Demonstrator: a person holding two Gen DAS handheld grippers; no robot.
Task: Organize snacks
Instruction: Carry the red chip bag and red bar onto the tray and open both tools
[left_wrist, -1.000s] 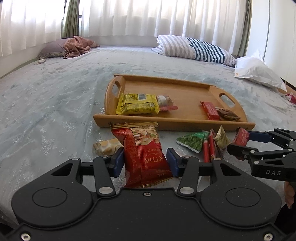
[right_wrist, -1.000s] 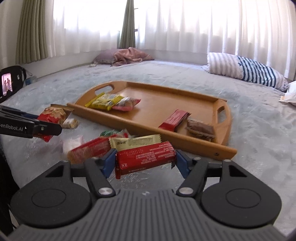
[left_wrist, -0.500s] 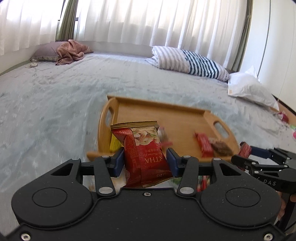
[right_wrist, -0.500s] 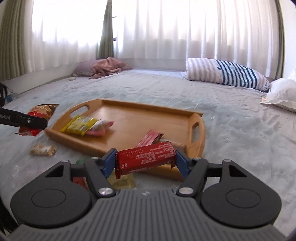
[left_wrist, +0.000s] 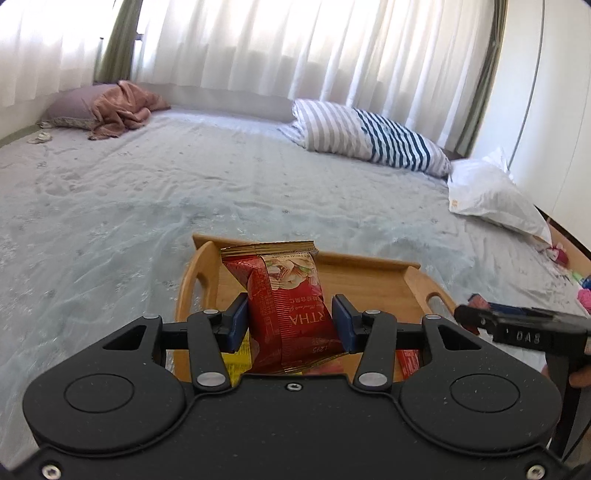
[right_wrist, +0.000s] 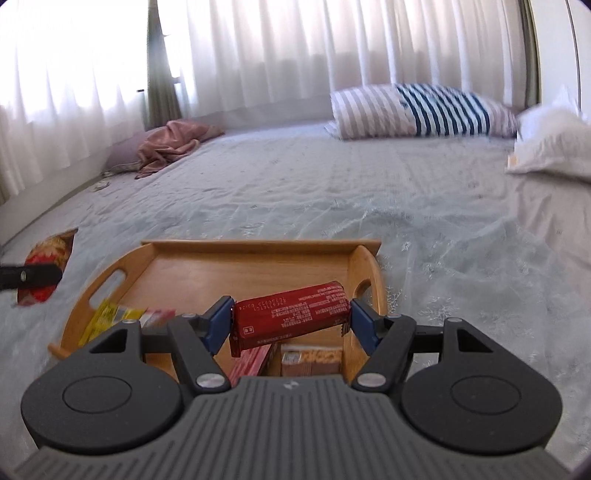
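Note:
My left gripper (left_wrist: 290, 321) is shut on a red nut packet (left_wrist: 286, 299), held upright above the left end of the wooden tray (left_wrist: 369, 284). My right gripper (right_wrist: 291, 323) is shut on a red snack bar (right_wrist: 291, 314), gripped by its ends and held crosswise over the tray's (right_wrist: 240, 269) right part. In the right wrist view the left gripper's finger and its red packet (right_wrist: 46, 273) show at the far left. The right gripper's fingers (left_wrist: 517, 326) reach in from the right in the left wrist view. On the tray lie a yellow packet (right_wrist: 107, 317), another red bar (right_wrist: 251, 362) and a brown snack (right_wrist: 310, 360).
The tray rests on a grey bedspread (left_wrist: 147, 192). A striped pillow (left_wrist: 365, 136) and a white pillow (left_wrist: 487, 192) lie at the back right, a pink blanket (left_wrist: 122, 107) on a purple pillow at the back left. Curtains hang behind.
Both grippers have risen and moved forward over the tray with their snacks still held. The loose snacks in front of the tray have dropped out of view.

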